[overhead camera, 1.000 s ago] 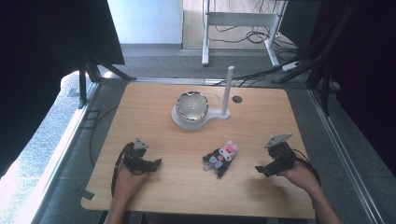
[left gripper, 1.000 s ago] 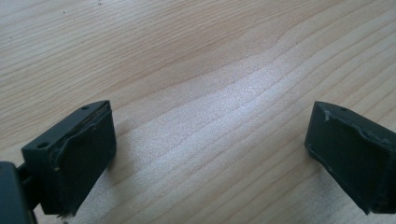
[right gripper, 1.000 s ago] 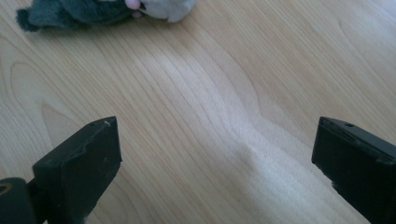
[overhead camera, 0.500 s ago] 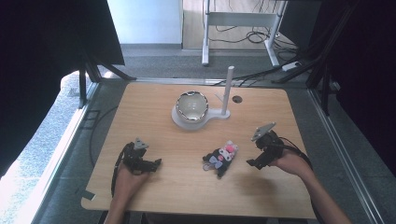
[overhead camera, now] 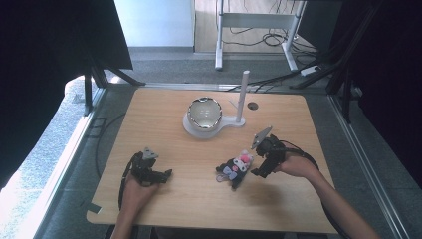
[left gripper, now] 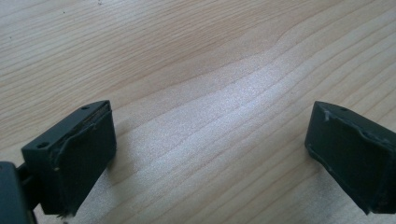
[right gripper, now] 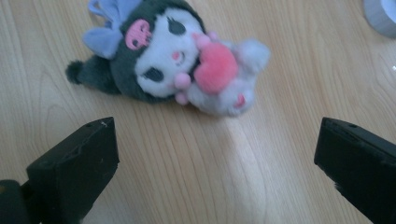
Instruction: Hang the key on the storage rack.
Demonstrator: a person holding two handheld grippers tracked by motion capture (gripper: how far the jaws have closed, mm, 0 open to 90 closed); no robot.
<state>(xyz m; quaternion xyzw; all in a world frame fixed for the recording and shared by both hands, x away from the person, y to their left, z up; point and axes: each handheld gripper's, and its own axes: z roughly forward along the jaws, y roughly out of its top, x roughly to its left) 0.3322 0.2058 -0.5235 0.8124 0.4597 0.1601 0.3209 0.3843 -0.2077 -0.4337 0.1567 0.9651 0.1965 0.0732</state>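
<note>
- High view: no brand, label or writing can be read on anything here.
- High view: a pale rectangular wooden table (overhead camera: 164, 124) carries a shiny round metal bowl (overhead camera: 204, 112) seated on a flat white base with an upright white post (overhead camera: 243, 97), at the far middle of the top.
- High view: a small plush doll with a dark body, white face, lilac bow and pink heart (overhead camera: 236, 167) lies on its side on the wood at the near right, well apart from the bowl.
- High view: the black right gripper (overhead camera: 260, 167), held in the person's right hand (overhead camera: 293, 165), sits just beside the doll on its right, with its grey three-cornered plate tilted up; how far its jaws stand apart is too small to tell here.
- High view: the black left gripper (overhead camera: 161, 175), in the left hand (overhead camera: 133, 186), rests low over the near left of the table, well apart from the doll.
- Left gripper view: the left gripper's (left gripper: 208, 144) two black jaws stand wide apart over bare wood grain, holding nothing and touching no object.
- Right gripper view: the right gripper's (right gripper: 217, 154) jaws are spread wide and empty, with bare wood between them.
- Right gripper view: the doll (right gripper: 177, 60) lies just beyond the jaw tips, not touched; its pink skull mark, closed lashes and pink heart are plain here, as they are not from above.
- Right gripper view: a grey-white curved edge of the base (right gripper: 380, 16) shows at the top right corner.
</note>
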